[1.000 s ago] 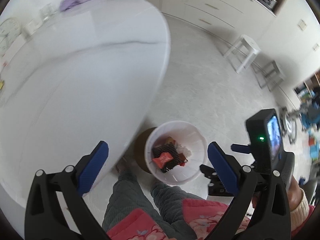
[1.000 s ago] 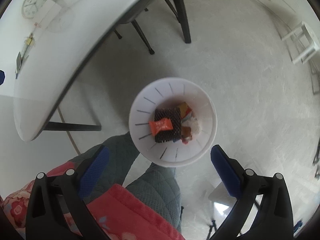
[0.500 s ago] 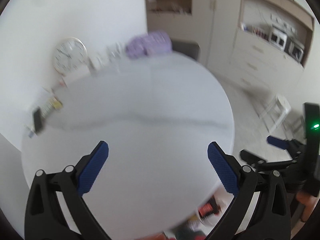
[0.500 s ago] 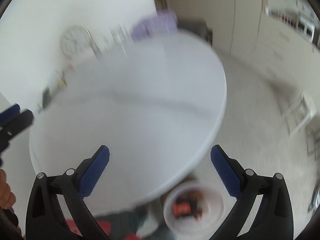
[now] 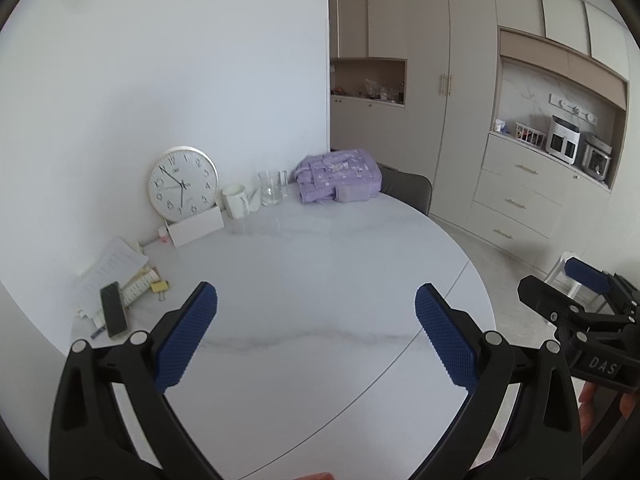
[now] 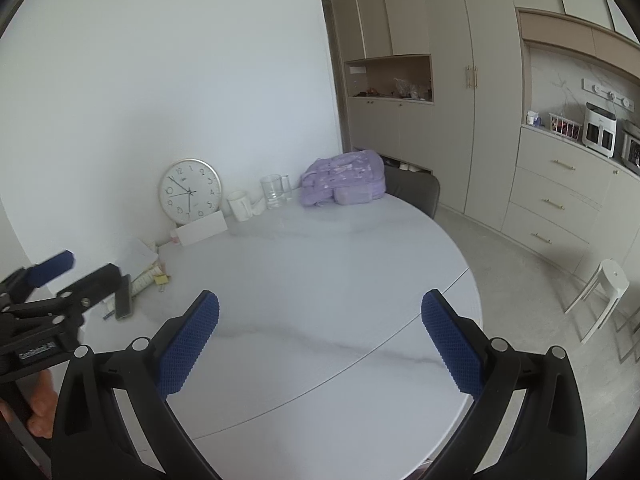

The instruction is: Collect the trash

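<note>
White marble table fills both views. At nine o'clock lie papers and a phone; clock and purple backpack toward twelve. Left gripper and right gripper both hang spread, empty. No trash shows.

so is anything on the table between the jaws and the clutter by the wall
Nothing visible. Bare table lies between both open grippers, left gripper and right gripper, and the papers and phone by the wall. No clear trash shows.

Both wrist views face level across the same round table, side by side.
</note>
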